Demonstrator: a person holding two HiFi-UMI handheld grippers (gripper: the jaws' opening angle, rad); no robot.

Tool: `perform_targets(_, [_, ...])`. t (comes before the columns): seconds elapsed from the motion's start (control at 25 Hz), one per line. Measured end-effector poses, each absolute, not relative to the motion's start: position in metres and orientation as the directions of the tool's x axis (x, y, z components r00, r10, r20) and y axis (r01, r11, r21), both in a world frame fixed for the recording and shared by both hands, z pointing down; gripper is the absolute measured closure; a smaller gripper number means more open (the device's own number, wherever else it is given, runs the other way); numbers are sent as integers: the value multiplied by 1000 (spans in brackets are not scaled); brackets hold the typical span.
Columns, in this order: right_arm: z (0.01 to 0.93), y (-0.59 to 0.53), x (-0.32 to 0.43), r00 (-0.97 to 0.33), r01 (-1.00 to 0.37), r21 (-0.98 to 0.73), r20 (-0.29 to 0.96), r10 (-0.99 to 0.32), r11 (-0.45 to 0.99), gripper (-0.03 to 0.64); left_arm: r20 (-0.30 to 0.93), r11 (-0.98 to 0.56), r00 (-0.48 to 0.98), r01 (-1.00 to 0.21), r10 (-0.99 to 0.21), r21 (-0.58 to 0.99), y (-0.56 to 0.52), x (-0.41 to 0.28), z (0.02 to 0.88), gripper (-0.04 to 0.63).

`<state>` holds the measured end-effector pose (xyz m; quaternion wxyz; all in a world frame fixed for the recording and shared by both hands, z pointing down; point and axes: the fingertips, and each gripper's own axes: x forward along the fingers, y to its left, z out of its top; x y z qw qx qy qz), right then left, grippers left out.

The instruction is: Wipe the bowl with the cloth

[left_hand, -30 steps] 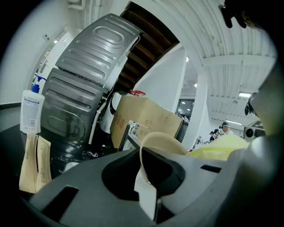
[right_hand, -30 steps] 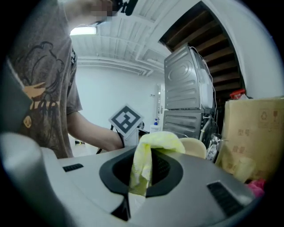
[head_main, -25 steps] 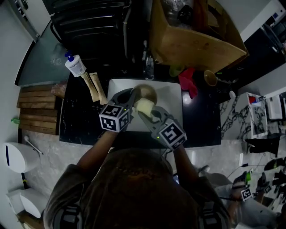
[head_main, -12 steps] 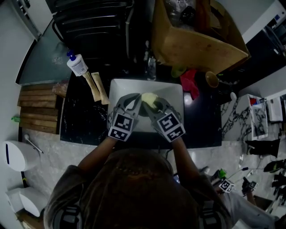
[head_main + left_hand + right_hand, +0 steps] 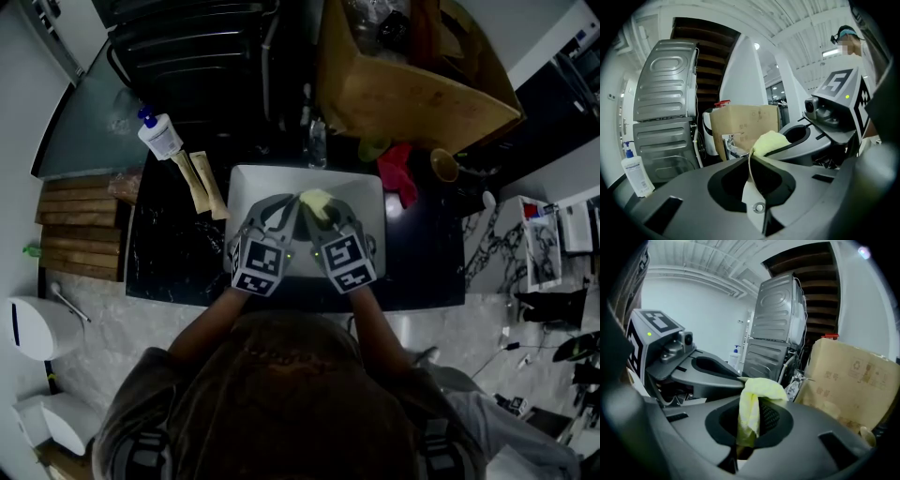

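Note:
Both grippers meet over the white sink (image 5: 246, 184). My left gripper (image 5: 285, 206) is shut on the bowl, which shows only as a thin pale edge (image 5: 750, 165) pinched between the jaws (image 5: 751, 161). My right gripper (image 5: 315, 210) is shut on the yellow cloth (image 5: 316, 200). That cloth (image 5: 751, 401) hangs bunched from the right gripper (image 5: 750, 405) and lies against the left gripper's tip. In the left gripper view the cloth (image 5: 769, 140) sits just beyond the bowl's edge. The rest of the bowl is hidden by the grippers.
A faucet (image 5: 316, 141) stands behind the sink. A pump bottle (image 5: 157, 136) and two packets (image 5: 199, 183) lie on the black counter to the left. A cardboard box (image 5: 412, 80), a red rag (image 5: 398, 175) and a cup (image 5: 442, 165) sit behind and right. Wooden slats (image 5: 80, 230) are at far left.
The grippers have drawn closer together and nearer to the person. The bowl's open face, seen one second ago, is now hidden between them. The cloth stays gripped.

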<state>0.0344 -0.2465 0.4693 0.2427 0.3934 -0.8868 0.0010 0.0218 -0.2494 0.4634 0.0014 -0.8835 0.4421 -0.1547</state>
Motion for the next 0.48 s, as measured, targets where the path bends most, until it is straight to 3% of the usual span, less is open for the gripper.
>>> perform_targets(0.24, [481, -252, 48, -510, -726, 204, 481, -713, 657, 598, 244, -585, 543, -796, -803, -154, -254, 19, 456, 560])
perform_targets(0.48, [502, -239, 48, -516, -680, 179, 573, -637, 711, 598, 226, -570, 531, -801, -817, -181, -254, 17, 452, 555])
